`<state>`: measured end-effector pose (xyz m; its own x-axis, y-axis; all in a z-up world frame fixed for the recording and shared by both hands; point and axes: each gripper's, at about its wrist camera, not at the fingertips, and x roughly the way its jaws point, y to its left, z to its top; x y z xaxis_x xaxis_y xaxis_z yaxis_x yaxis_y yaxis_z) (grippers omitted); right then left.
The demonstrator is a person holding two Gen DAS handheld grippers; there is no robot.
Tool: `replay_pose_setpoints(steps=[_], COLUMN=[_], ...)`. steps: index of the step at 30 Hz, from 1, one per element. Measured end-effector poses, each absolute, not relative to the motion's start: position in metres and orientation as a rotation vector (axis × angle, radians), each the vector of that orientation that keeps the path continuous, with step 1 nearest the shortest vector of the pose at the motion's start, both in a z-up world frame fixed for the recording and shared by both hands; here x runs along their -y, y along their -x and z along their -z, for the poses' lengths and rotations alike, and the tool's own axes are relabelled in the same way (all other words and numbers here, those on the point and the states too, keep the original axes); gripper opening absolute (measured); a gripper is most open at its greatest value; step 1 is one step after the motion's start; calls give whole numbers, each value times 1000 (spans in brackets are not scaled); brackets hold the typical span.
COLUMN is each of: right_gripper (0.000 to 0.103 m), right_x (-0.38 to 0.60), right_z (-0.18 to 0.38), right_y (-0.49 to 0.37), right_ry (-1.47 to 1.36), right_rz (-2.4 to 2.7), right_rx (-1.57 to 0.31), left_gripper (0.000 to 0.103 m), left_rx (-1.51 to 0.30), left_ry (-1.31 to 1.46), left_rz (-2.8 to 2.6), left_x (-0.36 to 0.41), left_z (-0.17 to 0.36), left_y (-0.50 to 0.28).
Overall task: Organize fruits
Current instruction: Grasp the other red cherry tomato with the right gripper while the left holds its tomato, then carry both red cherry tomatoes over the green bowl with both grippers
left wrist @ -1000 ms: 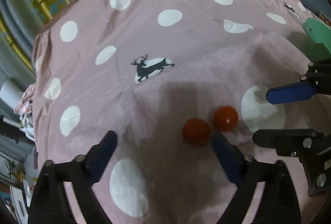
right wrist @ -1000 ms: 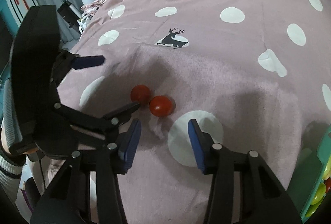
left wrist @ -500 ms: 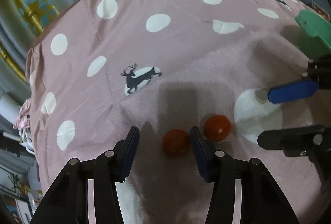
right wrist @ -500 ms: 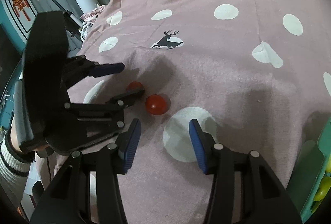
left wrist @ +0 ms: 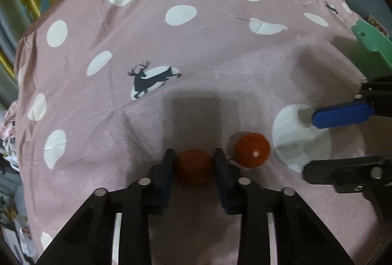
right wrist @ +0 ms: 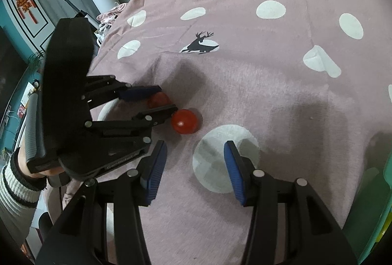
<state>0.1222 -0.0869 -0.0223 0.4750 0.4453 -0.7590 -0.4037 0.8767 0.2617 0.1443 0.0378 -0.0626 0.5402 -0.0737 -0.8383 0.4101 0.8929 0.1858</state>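
Pink polka-dot cloth (left wrist: 220,49) on the desk carried two small round red tomatoes: the left gripper (left wrist: 194,162), wide a second earlier, was closing its fingers on the nearer tomato (left wrist: 193,165), so a lift looked near, while its twin (left wrist: 252,150) lay free at two o'clock and the right gripper (right wrist: 194,167) hovered part-open, holding nothing.

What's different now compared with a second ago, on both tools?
The left tool was wide open short of the fruit; its jaws are now closing around the nearer tomato, pads against its sides. The second tomato stays beside it on the dotted cloth. The right tool remains open and empty over a white dot.
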Motion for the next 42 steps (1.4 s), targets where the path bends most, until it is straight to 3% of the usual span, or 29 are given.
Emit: replay_pose_setpoints(steps=[16, 18, 30, 32, 42], right_gripper=[48, 43, 40, 29, 28], right_x=[48, 43, 42, 40, 46], right_z=[35, 37, 40, 40, 41], right_y=[-153, -156, -167, -167, -160], right_ry=[59, 82, 77, 95, 74], right_rz=[-492, -494, -609, -615, -601], right_rx=[-989, -985, -965, -955, -945], left_gripper=[31, 31, 31, 31, 31], left_rx=[-934, -930, -916, -916, -915], left_ry=[-86, -56, 34, 37, 12], left_rz=[347, 362, 408, 410, 396], left_x=[-77, -81, -91, -91, -89], left_z=[53, 53, 53, 53, 54], left_y=[-140, -141, -142, -142, -141])
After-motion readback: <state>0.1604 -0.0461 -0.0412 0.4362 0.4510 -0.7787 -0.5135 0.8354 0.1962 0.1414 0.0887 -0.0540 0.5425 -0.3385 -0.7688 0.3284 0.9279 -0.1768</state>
